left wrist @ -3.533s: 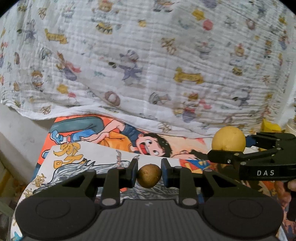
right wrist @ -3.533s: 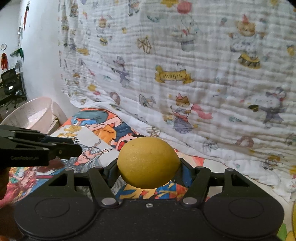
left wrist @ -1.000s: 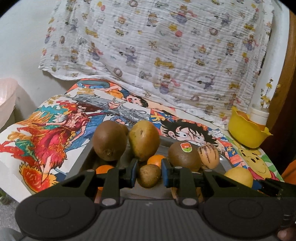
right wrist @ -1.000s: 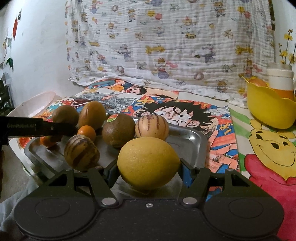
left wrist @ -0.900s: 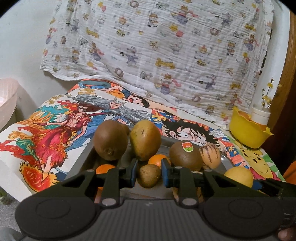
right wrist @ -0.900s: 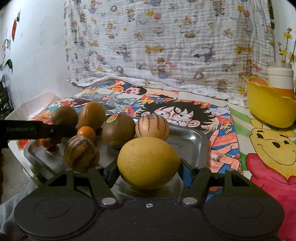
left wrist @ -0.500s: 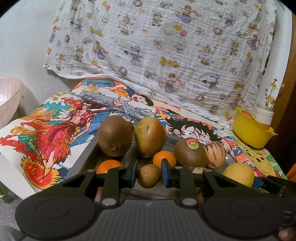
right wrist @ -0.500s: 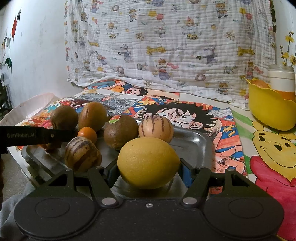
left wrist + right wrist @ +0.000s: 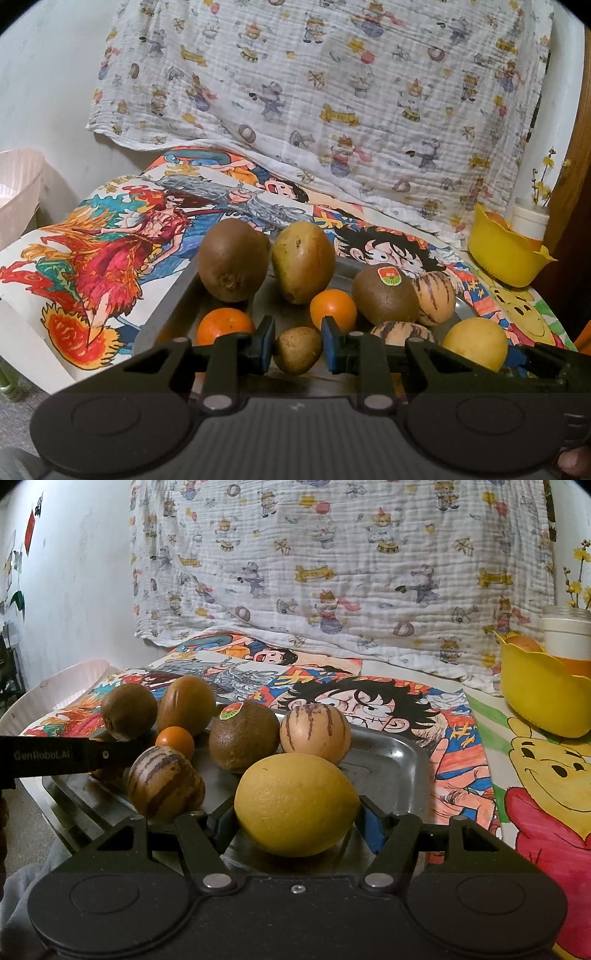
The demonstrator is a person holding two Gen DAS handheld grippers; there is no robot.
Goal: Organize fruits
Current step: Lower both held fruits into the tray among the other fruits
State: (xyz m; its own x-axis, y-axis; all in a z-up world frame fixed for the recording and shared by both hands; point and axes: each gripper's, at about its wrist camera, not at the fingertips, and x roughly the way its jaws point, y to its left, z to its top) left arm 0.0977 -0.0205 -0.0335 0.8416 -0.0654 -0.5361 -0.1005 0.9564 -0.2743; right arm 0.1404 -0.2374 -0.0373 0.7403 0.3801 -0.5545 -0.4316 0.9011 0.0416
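Two hand-held grippers hang over a steel tray on a cartoon-print worktop, each w/ fruit in its fingers. The left gripper is pinched narrow on a small brown fruit, poss. a tiny kiwi, just above the tray's near edge. The right gripper sits about half spread, clamped on a lemon at the tray's near right side.

Task looks well along: the tray already carries two kiwis, one w/ a sticker, a greenish-brown mango-like fruit, two small oranges and two striped pepino melons. Judging by the pics, what's left is to set down the two held pieces; free space shows on the tray's right part. A yellow bowl stands well apart at far right, w/ something orange inside; whether that belongs in the sort can't be told.

Vs. 3.5 s ago: then both cameras faced only the printed cloth and poster, no tray in view, same fruits gripped. Now both look down on the tray. Over the last sec the view barely changes, and both grips match.
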